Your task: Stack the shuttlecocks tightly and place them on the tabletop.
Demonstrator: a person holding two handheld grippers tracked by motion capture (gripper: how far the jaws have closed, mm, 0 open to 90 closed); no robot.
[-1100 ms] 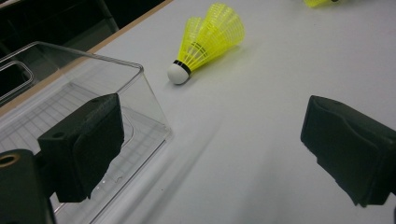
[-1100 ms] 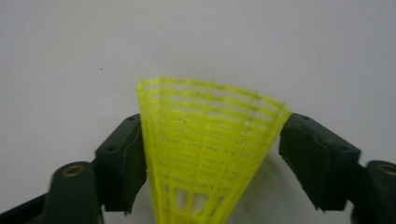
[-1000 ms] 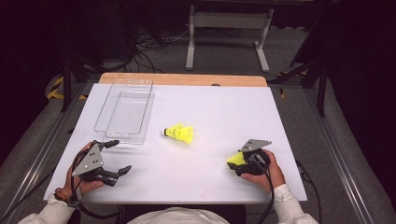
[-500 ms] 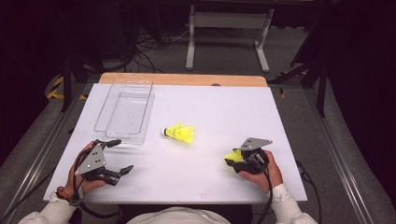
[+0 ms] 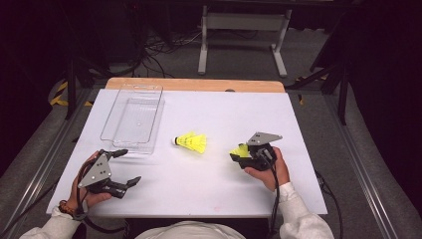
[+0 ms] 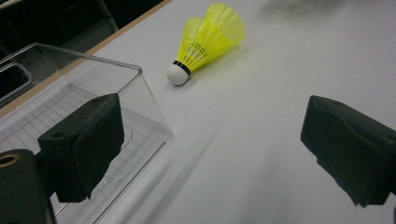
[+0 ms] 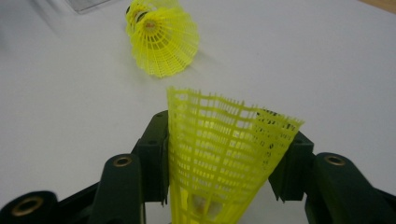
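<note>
A yellow shuttlecock [image 5: 189, 142] lies on its side mid-table, white cork toward the clear container [image 5: 110, 119]; it also appears in the left gripper view [image 6: 205, 42] and the right gripper view [image 7: 161, 39]. My right gripper [image 5: 238, 155] is shut on a second yellow shuttlecock [image 5: 240, 150], held just off the table. Its jaws have just been closing, and both pads now press the mesh skirt [image 7: 224, 149]. My left gripper [image 5: 128, 167] rests open at the near left with nothing between its jaws [image 6: 210, 140], beside the container's near corner [image 6: 149, 102].
The white table top [image 5: 224, 109] has a wooden strip along its far edge. The clear plastic container stands at the far left with nothing in it. Cables and a metal stand lie on the floor beyond the table.
The right gripper has lifted and moved away from the near edge, slightly left, carrying its shuttlecock. The left gripper and the lying shuttlecock have stayed put.
</note>
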